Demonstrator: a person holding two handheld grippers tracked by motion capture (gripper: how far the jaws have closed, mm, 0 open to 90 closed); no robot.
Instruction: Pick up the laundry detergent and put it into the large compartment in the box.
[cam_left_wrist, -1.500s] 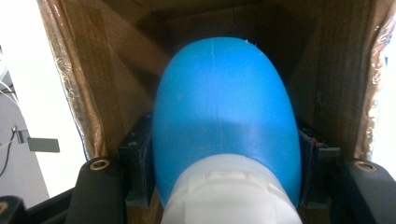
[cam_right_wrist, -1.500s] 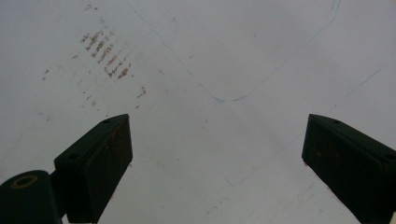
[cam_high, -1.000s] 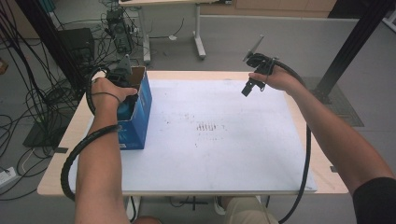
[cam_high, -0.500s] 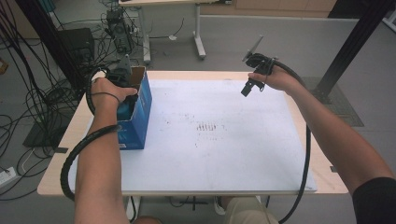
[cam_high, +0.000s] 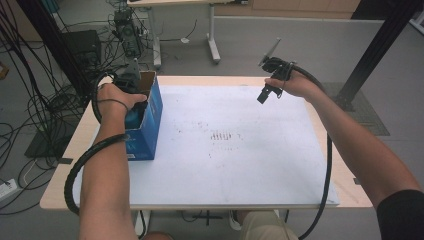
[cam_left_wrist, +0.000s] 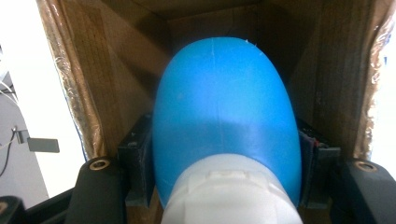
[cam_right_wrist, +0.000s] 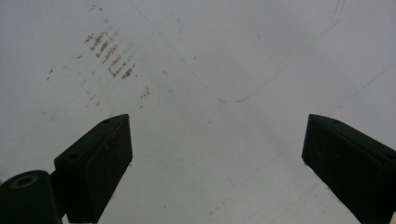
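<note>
Nothing changes since second ago: both hands stay in place. Left gripper (cam_high: 131, 100) sits inside blue box (cam_high: 150, 120) at table's left edge, jaws pinching blue bottle (cam_left_wrist: 226, 121). Bottle not released yet. Right gripper (cam_right_wrist: 217, 172) spread wide, empty, above white mat (cam_high: 240, 150).

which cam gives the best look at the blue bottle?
Left gripper view: the blue bottle sits large between the jaws, inside the cardboard box. In the high view the left hand covers most of it.

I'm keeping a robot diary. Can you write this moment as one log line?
left gripper: shut on blue bottle, inside cardboard box | right gripper: open, empty, above white mat
</note>
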